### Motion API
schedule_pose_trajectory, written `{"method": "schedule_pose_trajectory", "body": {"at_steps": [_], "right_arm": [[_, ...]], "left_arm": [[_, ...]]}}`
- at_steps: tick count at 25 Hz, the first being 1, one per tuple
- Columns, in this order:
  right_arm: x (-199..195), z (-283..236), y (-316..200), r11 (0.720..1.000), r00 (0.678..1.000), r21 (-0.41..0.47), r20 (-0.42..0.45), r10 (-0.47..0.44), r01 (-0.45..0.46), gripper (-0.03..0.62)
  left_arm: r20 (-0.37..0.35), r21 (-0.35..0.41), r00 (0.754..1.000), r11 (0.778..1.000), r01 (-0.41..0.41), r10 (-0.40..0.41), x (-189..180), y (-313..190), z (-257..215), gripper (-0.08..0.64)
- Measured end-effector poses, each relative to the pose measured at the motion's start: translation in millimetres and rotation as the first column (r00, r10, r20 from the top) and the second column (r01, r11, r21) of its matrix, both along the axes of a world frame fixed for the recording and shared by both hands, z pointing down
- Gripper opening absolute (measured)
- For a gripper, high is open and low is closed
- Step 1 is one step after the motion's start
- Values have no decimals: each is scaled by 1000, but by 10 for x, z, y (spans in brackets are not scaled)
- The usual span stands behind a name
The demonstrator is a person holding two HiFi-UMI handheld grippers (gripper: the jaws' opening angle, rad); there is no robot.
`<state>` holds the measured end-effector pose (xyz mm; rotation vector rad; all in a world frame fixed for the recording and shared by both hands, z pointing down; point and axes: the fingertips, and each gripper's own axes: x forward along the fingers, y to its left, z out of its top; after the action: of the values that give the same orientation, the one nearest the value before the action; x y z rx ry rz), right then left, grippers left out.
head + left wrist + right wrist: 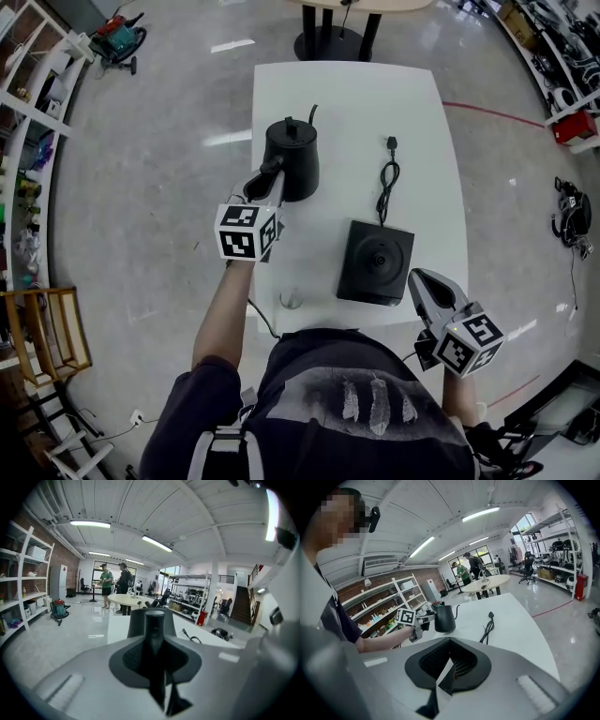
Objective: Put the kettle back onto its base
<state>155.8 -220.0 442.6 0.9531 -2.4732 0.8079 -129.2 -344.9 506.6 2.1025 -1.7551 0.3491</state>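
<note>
Head view first: the black gooseneck kettle [293, 157] is by the left edge of the white table [356, 103], about halfway along it; the left gripper [270, 178] comes in from the near side and has it by the handle. The square black base [376, 262] sits close to the near edge, right of the middle, well apart from the kettle; nothing's on it. Its power cord [386, 187] lies loose toward the far edge with the plug at the end. The right gripper [419, 277] hangs just off the near right corner, beside the base; a small clear thing [292, 299] stands at the near edge, can't tell what it is.

Left gripper view: the claw is narrow and clamped on the kettle's handle [154, 634], with the kettle body right behind it.

Right gripper view: the jaws are drawn close with nothing in them; kettle [445, 619] and left gripper [423, 620] show far across the table. Can't tell if the kettle's bottom is clear of the tabletop.

So I'd say we're at the grab-and-carry step. Next it needs to go toward the near edge and right, over the base; keep it upright, centre it, set it down flat, then let go.
</note>
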Motion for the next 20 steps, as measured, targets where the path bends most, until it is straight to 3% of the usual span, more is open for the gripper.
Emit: {"method": "schedule_pose_trajectory", "body": {"at_steps": [5, 20], "right_arm": [[1, -92, 7, 1000, 999, 2, 41, 13, -13, 0], [404, -99, 131, 995, 990, 70, 125, 58, -67, 0]], "left_arm": [[-35, 47, 999, 999, -11, 13, 11, 54, -300, 55], [13, 97, 997, 992, -82, 81, 479, 129, -650, 55]]}}
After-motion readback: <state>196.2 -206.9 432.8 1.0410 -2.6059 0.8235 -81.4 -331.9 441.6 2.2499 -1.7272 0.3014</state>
